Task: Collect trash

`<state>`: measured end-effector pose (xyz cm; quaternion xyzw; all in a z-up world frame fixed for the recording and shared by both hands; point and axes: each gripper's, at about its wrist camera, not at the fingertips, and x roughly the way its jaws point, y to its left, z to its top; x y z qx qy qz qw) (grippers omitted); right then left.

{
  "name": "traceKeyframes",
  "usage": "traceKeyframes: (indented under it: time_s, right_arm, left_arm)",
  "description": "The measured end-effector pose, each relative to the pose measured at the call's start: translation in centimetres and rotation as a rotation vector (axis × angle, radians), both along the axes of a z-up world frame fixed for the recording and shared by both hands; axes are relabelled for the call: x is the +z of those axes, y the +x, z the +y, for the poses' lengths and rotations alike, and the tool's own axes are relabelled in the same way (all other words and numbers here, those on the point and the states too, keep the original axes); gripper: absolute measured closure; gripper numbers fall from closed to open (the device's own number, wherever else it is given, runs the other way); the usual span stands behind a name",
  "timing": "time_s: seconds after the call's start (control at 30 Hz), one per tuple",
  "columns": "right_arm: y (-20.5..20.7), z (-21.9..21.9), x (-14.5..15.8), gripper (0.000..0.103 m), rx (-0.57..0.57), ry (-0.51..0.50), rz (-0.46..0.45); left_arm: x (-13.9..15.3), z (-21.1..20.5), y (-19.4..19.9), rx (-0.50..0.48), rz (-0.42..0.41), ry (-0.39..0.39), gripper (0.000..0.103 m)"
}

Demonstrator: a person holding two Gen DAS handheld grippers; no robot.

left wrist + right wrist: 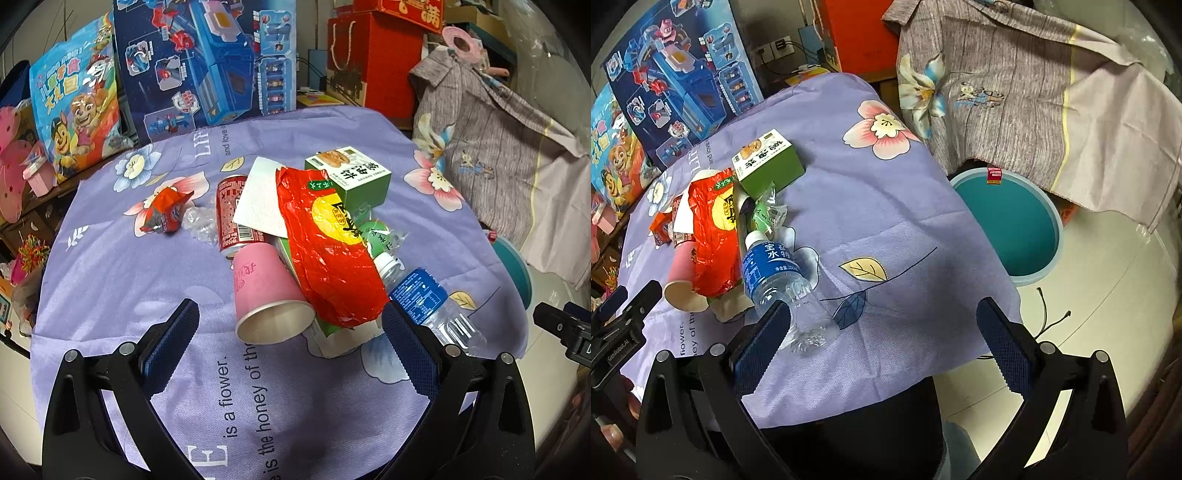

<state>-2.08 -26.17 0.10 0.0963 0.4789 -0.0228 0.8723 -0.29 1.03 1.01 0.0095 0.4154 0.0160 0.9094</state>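
A heap of trash lies on the purple flowered tablecloth (pixel 122 280): a pink paper cup (pixel 267 295) on its side, a big red wrapper (pixel 328 243), a red soda can (pixel 231 214), a white napkin (pixel 260 195), a green box (pixel 349 175), a small red wrapper (pixel 166 210) and a clear water bottle (pixel 432 302). My left gripper (pixel 291 339) is open, just short of the cup's mouth. My right gripper (pixel 882 332) is open over the cloth, its left finger against the water bottle (pixel 783 288). A teal bin (pixel 1012 225) stands on the floor, right of the table.
Toy boxes (pixel 207 62) and a cartoon bag (pixel 77 96) stand behind the table. A grey patterned cloth (pixel 1015 88) drapes over furniture above the bin. A dark twig or cord (pixel 1049 317) lies on the white tiled floor (pixel 1108 288).
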Motion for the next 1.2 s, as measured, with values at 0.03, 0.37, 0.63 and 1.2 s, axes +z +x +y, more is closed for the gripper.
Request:
traceKeyframes:
  time_s: [0.03,0.37,0.63,1.2]
  right_arm:
    - [0.0,0.0,0.0,0.006,0.0,0.0,0.001]
    - [-0.03,-0.02,0.16,0.006,-0.002,0.002,-0.001]
    - [0.04,-0.05,0.21,0.006,-0.004,0.004,0.003]
    - [0.28,0.04,-0.27,0.006,0.002,0.008,0.015]
  left_arm:
    - [0.08,0.08,0.01,0.0,0.001,0.0,0.004]
    - [-0.03,-0.03,0.01,0.001,0.0,-0.001,0.004]
    - [0.05,-0.05,0.03,0.002,0.001,-0.002,0.004]
    - [0.02,-0.39,0.11,0.0,0.009,-0.007,0.004]
